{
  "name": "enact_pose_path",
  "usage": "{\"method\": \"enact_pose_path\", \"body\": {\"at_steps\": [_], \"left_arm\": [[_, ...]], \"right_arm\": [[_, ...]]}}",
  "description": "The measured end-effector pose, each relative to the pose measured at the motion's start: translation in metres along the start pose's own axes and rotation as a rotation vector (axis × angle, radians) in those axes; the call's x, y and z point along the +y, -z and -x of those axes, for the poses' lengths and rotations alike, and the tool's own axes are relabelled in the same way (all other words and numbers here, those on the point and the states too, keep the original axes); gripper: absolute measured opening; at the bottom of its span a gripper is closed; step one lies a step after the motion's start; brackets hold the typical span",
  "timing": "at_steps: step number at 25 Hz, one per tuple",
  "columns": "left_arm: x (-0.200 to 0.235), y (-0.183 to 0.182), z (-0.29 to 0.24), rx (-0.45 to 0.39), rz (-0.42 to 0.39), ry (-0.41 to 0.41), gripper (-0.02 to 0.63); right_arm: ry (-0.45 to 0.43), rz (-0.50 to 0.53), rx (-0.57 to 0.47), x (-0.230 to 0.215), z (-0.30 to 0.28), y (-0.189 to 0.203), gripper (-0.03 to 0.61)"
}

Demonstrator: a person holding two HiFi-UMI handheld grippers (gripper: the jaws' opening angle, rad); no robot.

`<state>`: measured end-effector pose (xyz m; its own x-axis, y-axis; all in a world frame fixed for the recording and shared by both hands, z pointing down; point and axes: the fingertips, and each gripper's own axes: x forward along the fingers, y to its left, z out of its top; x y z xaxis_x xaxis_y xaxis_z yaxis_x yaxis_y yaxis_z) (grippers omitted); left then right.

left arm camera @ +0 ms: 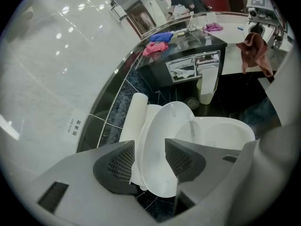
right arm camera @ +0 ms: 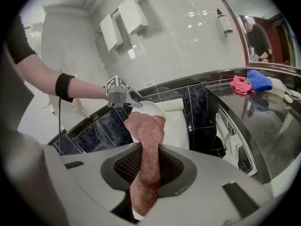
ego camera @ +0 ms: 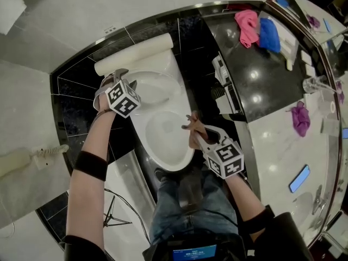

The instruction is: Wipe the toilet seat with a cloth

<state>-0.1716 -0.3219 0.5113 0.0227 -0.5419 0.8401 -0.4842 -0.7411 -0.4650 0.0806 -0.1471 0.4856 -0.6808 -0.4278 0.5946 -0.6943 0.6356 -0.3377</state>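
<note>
Left gripper clamps the raised lid's edge, while the right gripper pinches the cloth over the seat's right rim, hemmed by the counter.

Small label on pale stone wall: printed "BATH MAT" with the Chinese characters 防滑垫 beside it; no other text legible.

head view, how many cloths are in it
4: a brown cloth in the right gripper, a pink cloth and a blue cloth on the black counter, a purple cloth on the white counter. Purple bits at the far edge may be more.
</note>
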Motion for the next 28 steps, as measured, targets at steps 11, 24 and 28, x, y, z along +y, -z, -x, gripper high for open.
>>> {"method": "enact_pose_path", "body": {"at_steps": [11,24,28], "left_arm": [[0.005,0.008,-0.014,0.064,-0.134,-0.083,0.086],[-0.032,0.002,0.022,0.018,-0.104,-0.137,0.078],[-0.060,0.001,0.042,-0.016,-0.105,-0.140,0.074]], "right_arm": [[0.010,-0.007,0.008,-0.012,0.001,0.008,0.107],[-0.017,0.027,0.011,0.021,-0.007,-0.004,0.107],[-0.005,0.040,0.014,0.039,-0.013,-0.012,0.107]]}}
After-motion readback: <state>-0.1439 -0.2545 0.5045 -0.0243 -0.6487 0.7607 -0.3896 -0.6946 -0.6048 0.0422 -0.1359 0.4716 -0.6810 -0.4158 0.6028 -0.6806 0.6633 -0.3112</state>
